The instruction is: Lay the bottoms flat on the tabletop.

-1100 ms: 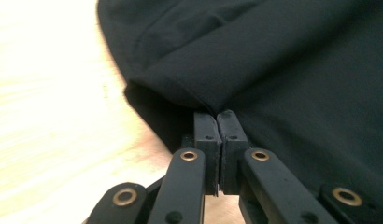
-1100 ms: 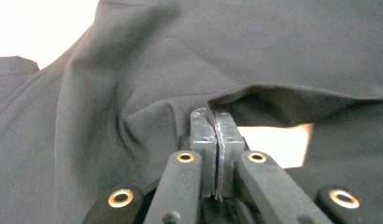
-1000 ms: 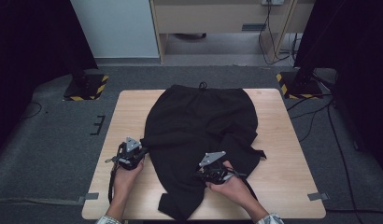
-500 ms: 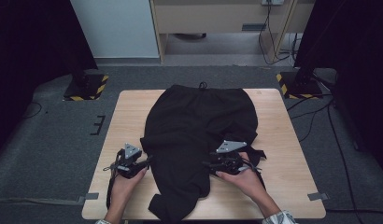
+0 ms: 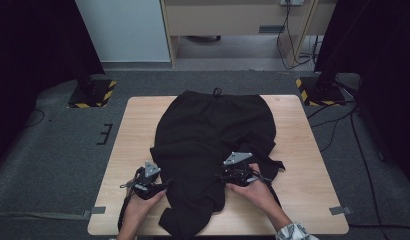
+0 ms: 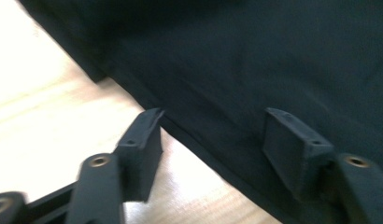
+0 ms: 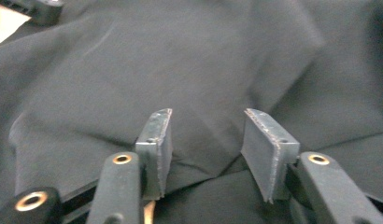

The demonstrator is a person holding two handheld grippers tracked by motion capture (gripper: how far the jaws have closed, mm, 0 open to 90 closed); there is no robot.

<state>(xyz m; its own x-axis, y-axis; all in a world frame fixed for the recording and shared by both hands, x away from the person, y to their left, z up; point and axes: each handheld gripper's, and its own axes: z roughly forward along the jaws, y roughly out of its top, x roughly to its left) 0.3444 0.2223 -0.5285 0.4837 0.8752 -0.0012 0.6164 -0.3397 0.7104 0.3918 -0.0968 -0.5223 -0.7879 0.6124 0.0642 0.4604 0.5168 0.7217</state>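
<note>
Black trousers [image 5: 213, 135] lie spread over the middle of the desk [image 5: 303, 165], waistband at the far edge. Left tongs [image 5: 160, 186] at the trousers' left edge, jaws just opened further, nothing gripped. Right tongs [image 5: 224, 176] on the trousers' right side, jaws apart, just closing a little, nothing pinched.

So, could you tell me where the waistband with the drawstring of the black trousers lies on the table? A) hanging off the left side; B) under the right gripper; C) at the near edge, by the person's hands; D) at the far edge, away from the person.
D: in the high view the drawstring of the black trousers sits at the far edge of the table, away from both hands.
</note>
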